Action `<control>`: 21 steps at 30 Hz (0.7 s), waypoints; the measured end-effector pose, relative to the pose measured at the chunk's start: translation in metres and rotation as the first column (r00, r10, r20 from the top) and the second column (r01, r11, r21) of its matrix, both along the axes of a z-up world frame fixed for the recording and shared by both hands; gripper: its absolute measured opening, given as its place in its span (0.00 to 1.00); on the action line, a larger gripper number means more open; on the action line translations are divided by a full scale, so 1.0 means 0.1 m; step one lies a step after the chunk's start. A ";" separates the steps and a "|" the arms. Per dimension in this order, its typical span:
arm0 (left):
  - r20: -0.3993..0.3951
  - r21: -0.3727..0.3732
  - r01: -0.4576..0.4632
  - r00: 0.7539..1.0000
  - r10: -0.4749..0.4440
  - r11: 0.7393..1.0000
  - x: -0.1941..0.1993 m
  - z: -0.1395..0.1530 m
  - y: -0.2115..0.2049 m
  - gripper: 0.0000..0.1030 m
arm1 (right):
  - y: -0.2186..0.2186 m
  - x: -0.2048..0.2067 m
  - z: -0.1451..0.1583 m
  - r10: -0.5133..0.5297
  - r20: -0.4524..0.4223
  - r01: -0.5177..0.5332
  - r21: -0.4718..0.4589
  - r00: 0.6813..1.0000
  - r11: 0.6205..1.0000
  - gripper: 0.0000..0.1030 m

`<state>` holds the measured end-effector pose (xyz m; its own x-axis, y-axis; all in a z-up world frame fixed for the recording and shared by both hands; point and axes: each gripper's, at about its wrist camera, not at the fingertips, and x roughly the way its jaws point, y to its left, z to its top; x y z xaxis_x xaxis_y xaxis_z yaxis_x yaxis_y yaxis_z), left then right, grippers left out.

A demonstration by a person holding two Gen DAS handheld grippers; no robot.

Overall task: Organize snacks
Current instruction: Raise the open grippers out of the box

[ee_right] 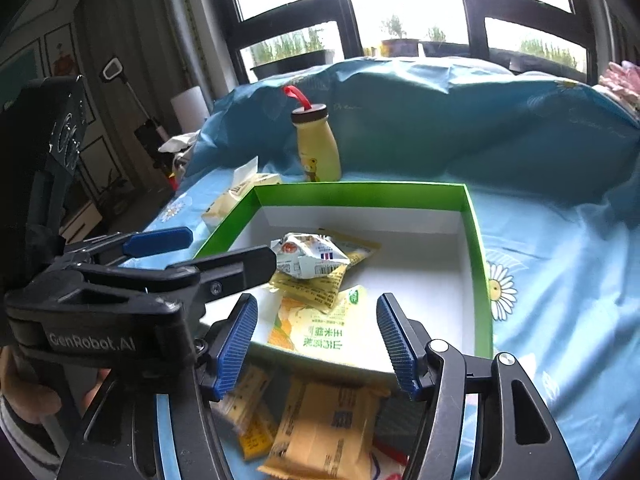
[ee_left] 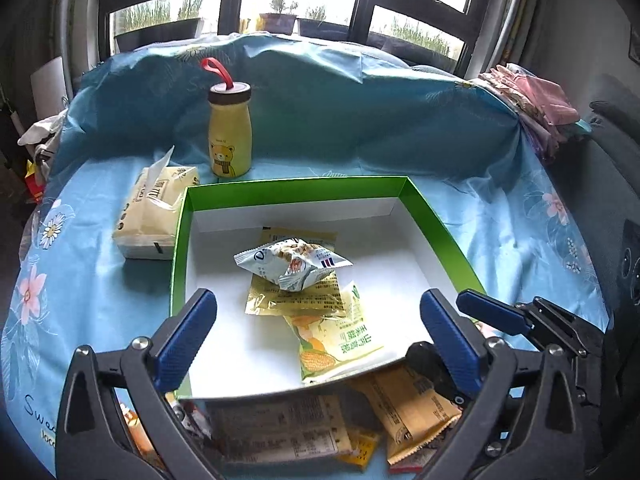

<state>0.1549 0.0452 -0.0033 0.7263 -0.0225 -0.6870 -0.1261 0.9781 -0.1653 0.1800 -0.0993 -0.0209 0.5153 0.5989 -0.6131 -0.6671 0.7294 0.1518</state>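
A green box point(ee_left: 440, 224) with a white inside stands on the blue flowered cloth. In it lie a pale blue-white snack packet point(ee_left: 296, 264) on top of a golden packet point(ee_left: 296, 300) and a yellow-green corn packet point(ee_left: 340, 340). More loose packets point(ee_left: 304, 428) are piled on the cloth in front of the box's near wall. My left gripper point(ee_left: 316, 296) hangs open over the box's near part, nothing between its pads. My right gripper point(ee_right: 314, 308) is also open and empty beside it, above the corn packet point(ee_right: 316, 328). The left gripper point(ee_right: 230, 246) shows in the right wrist view.
A yellow bear bottle point(ee_left: 230, 136) with a red loop stands behind the box. A tissue pack point(ee_left: 152, 216) lies at the box's left. Folded pink cloth point(ee_left: 532, 104) sits at the far right. The cloth rises like a wall behind. A hand point(ee_right: 28, 396) holds the left gripper.
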 end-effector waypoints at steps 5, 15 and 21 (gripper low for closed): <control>0.006 0.005 0.002 1.000 -0.002 1.000 -0.15 0.06 -0.06 0.99 | -0.08 -0.15 0.05 -0.013 0.004 0.013 -0.002 1.000 1.000 0.65; -0.023 -0.077 -0.033 0.999 0.031 0.996 -0.60 0.03 0.03 0.99 | -0.39 -0.43 0.04 -0.047 -0.038 0.048 0.018 0.998 0.999 0.67; -0.058 -0.119 -0.046 0.998 0.039 0.992 -0.87 -0.06 0.06 0.99 | -0.53 -0.60 0.01 -0.046 -0.057 0.048 0.025 0.997 0.999 0.67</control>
<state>0.0678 0.0513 -0.0096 0.6889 -0.0767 -0.7208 -0.1798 0.9452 -0.2724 0.1204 -0.1526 -0.0199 0.5081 0.5911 -0.6264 -0.6218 0.7550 0.2081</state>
